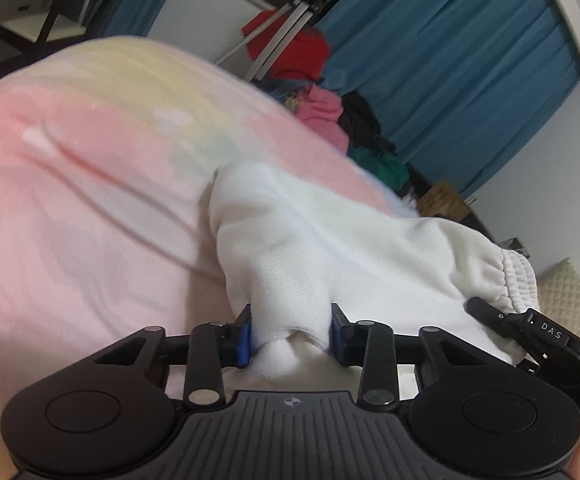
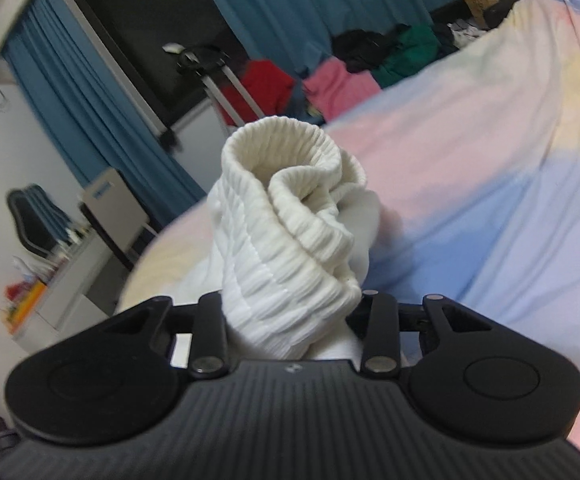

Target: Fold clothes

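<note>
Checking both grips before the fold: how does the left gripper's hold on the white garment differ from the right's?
The left gripper pinches smooth white knit fabric; the right gripper holds the ribbed cream-white cuff. The left's blue finger pads show; the right's are buried in cloth. Both are shut on the same garment, above the pastel bedsheet.

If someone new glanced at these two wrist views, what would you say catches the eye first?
First, the white garment: the left gripper pinches its smooth end, and the right gripper clamps its ribbed cuff, which stands up right before the lens. Under it lies a pastel pink, yellow and blue bedsheet. Beyond, a pile of red, pink and green clothes sits against blue curtains.
</note>
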`<state>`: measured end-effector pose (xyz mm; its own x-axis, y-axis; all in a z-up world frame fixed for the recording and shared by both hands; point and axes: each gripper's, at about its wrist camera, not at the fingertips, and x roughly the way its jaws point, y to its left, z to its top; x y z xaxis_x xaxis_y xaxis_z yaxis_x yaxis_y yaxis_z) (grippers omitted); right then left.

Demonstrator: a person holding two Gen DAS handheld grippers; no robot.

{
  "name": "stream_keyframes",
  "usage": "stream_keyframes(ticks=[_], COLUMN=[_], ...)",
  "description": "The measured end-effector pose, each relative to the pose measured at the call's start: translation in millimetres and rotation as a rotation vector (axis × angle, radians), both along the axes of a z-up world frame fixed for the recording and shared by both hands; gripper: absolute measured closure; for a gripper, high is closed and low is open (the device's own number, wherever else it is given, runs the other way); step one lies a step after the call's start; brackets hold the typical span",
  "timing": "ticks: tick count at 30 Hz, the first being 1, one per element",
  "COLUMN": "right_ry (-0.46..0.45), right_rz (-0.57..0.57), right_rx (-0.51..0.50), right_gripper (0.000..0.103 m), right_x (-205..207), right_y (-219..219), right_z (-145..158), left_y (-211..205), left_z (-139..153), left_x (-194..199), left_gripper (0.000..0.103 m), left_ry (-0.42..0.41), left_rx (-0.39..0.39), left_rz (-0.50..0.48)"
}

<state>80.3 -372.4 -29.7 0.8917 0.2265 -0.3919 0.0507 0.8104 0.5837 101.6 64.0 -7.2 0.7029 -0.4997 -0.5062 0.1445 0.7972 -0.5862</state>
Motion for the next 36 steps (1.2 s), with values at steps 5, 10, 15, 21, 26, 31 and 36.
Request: stream_keyframes(ticks=[5,10,15,21,26,31,36], right_ry=[-0.07,-0.115,-0.162,-0.181,-0.139,0.024,0.132], right_rz=[-0.005,-0.046,-0.126,-0.266,-0.387,-0.458,-0.491], right_rx=[0.05,0.118,0.122,0.088,0.062,0.099,0.206], right_gripper=[0.065,0.065,0.065,0.065,0.065,0.065,0.062], right_x=[3,10,28,73,102,107,72], right_y=[-10,-40,-97,-202,-278,-320,-312], right_z=[29,60,89,113,93,14,-69], left_y=[-11,-71,-168,-284,-375,-425,-408], left_z=[39,75,94,116,93,25,-36], left_x=[15,54,112,181,224,236,219], left_gripper=[0.072,0.073,0.074,0.074,0.073,0.072,0.064], left_ry=[-0.041,-0.082,-0.13,-0.188,-0.19,-0.138,-0.094], left_rx=[-0.038,-0.01,0.004,0.021,0.08,0.173,0.257], left_rz=[0.001,-0.06,-0.131,-0.218,-0.303,-0.408,-0.474])
